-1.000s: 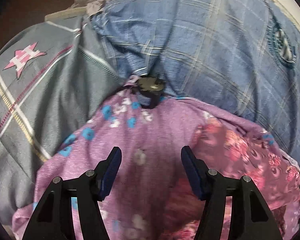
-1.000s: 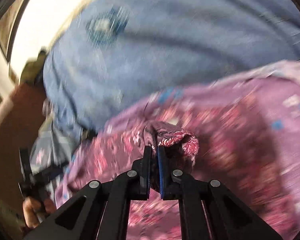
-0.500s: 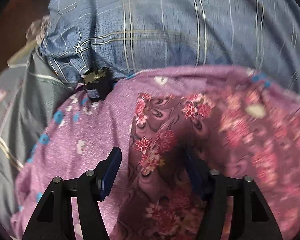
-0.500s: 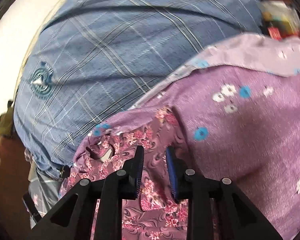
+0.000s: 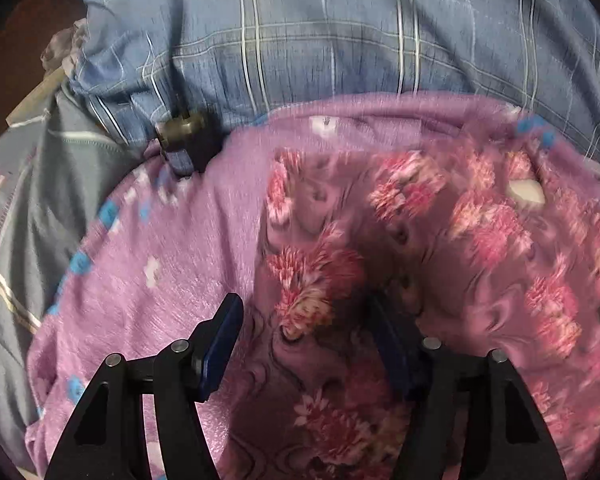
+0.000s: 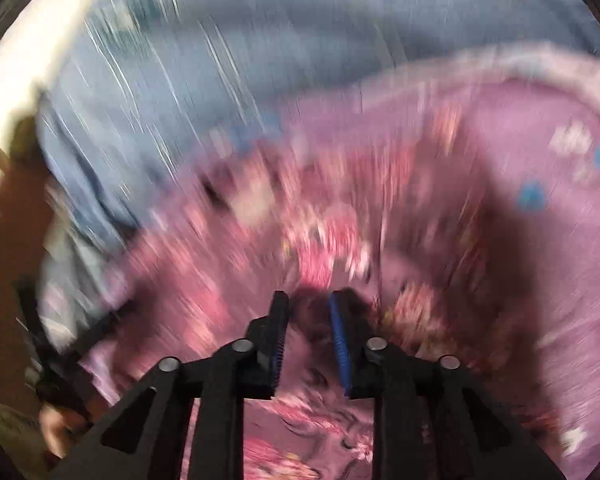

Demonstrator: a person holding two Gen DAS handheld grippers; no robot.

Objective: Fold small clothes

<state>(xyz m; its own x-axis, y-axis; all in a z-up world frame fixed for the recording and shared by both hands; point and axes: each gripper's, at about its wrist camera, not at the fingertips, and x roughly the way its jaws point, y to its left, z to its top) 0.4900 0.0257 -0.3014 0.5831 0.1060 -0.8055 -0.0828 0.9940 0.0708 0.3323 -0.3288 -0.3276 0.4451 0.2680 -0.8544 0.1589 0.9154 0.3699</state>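
Right wrist: blurred, floral garment (image 6: 320, 240) apparently unclamped

Right-wrist floral garment (image 6: 320, 240) perhaps motion-blurred

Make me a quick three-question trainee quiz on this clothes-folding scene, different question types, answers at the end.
1. True or false: the dark purple garment with pink flowers lies on the lighter lilac cloth with blue and white flowers.
2. Multiple choice: the cloth beyond the lilac one is A) red striped, B) blue plaid, C) plain white.
3. Fill in: the jaws of the left gripper stand ____ than those of the right gripper.

Key: 1 true; 2 B; 3 wider. The right gripper's jaws have just been closing slightly, with the flowered garment below the gap and nothing clearly pinched in the blurred right wrist view.
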